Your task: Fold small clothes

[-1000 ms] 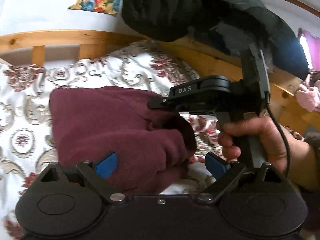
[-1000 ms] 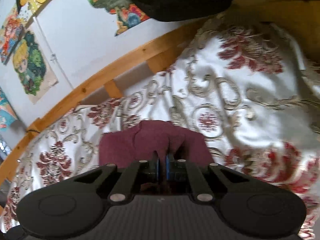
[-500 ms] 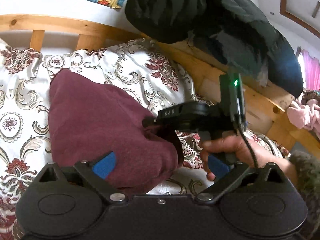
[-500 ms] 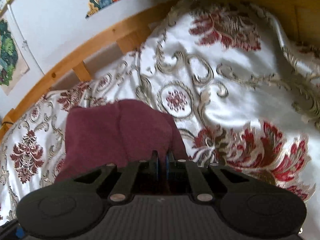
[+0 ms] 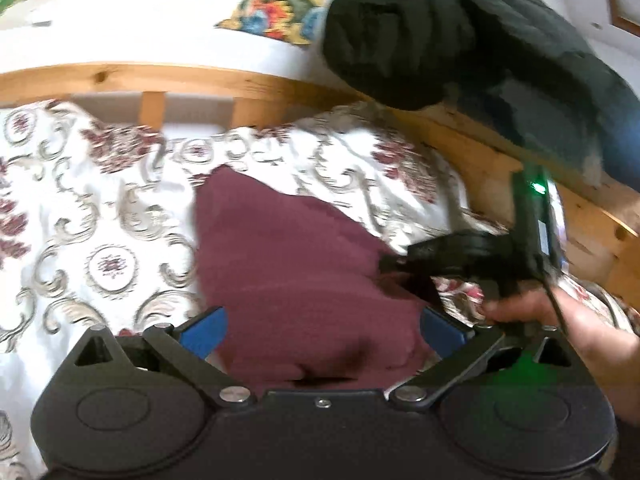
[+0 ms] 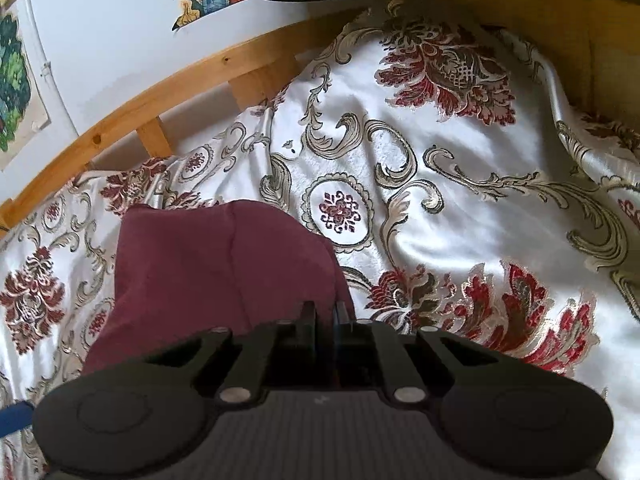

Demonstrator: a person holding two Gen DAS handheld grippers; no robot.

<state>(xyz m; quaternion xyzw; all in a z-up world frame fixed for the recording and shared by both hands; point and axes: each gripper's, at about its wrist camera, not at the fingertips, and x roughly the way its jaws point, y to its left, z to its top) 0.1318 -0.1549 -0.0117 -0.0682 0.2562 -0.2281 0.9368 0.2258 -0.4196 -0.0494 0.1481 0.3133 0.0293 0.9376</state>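
Note:
A maroon garment [image 5: 288, 272] lies folded on the patterned bedspread [image 5: 100, 240]. My left gripper [image 5: 320, 330] is open, its blue fingertips [image 5: 204, 330] on either side of the garment's near edge. My right gripper [image 6: 325, 312] is shut on the garment's [image 6: 208, 264] right edge; it also shows in the left wrist view [image 5: 404, 264], pinching that edge, with the hand that holds it behind.
A wooden bed rail [image 5: 160, 80] runs along the far side and the right. A dark padded jacket [image 5: 460, 40] hangs over the rail at upper right. White and red floral bedspread [image 6: 460, 200] spreads to the right of the garment.
Both grippers have shifted over the garment, which has settled lower and flatter on the bedspread. The right gripper stays shut on its edge; the left stays open.

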